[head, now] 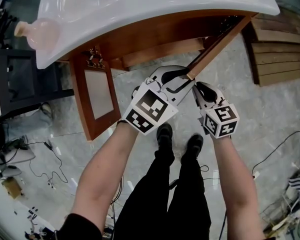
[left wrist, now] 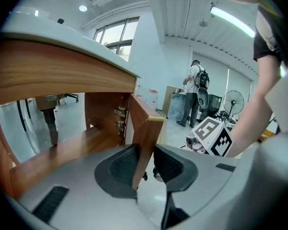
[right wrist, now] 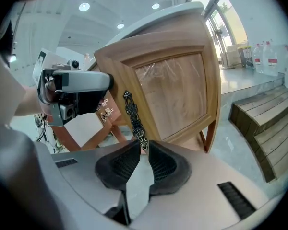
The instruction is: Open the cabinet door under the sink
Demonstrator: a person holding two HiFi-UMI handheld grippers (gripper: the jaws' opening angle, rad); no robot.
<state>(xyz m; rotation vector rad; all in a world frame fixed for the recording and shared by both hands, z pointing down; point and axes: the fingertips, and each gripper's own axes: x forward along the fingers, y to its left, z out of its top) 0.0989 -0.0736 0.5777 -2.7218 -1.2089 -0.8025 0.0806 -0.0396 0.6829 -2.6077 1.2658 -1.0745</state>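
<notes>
Two bare forearms [head: 105, 169] reach down past a pair of black shoes [head: 165, 134], each hand carrying one set of tongs, so two sets in all. At mid-frame in the head view both meet at the free end of the cabinet door [head: 220, 41], which shows edge-on as a thin wooden bar running up and right toward the cabinet.

The left tongs [left wrist: 145, 157] are clamped across the thickness of that door's edge, wood filling the gap between the pads. The right tongs [right wrist: 143, 152] are nipped together on the lower tip of the one dark ornate handle [right wrist: 134, 119] on the door's panelled face.

To my eye the job is nearly done: this door stands swung well out from the cabinet front, with the shelf inside showing behind it. What seems left is a last bit of swing, if wanted, and letting go.

Further left a second door [head: 97, 94] also hangs open — two doors, both off the frame. Above them sits one white sink [head: 155, 4], and at its upper-left corner a single pink bottle [head: 40, 34].
</notes>
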